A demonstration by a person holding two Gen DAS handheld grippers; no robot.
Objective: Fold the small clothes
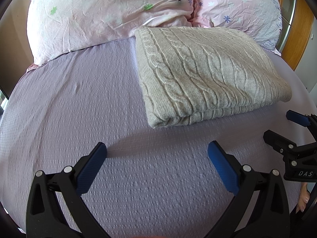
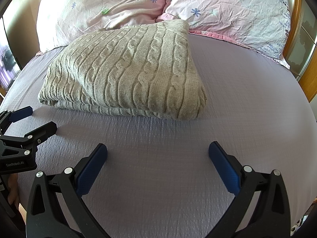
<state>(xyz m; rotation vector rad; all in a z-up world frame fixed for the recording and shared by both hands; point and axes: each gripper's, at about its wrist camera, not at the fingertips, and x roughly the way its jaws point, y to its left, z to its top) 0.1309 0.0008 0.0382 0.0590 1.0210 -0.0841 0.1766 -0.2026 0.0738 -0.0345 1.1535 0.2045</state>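
Note:
A beige cable-knit sweater (image 1: 204, 73) lies folded into a thick rectangle on the lilac bed sheet (image 1: 83, 103), its far edge against the pillows. It also shows in the right wrist view (image 2: 126, 69). My left gripper (image 1: 157, 150) is open and empty, hovering over bare sheet short of the sweater's near edge. My right gripper (image 2: 158, 150) is open and empty too, also short of the sweater. Each gripper shows in the other's view, the right one (image 1: 277, 125) at the far right, the left one (image 2: 39, 119) at the far left.
Two pink floral pillows (image 1: 103, 13) (image 1: 241, 6) lie at the head of the bed. A wooden headboard (image 2: 309, 73) runs along the right. The bare lilac sheet (image 2: 247, 91) spreads left and right of the sweater.

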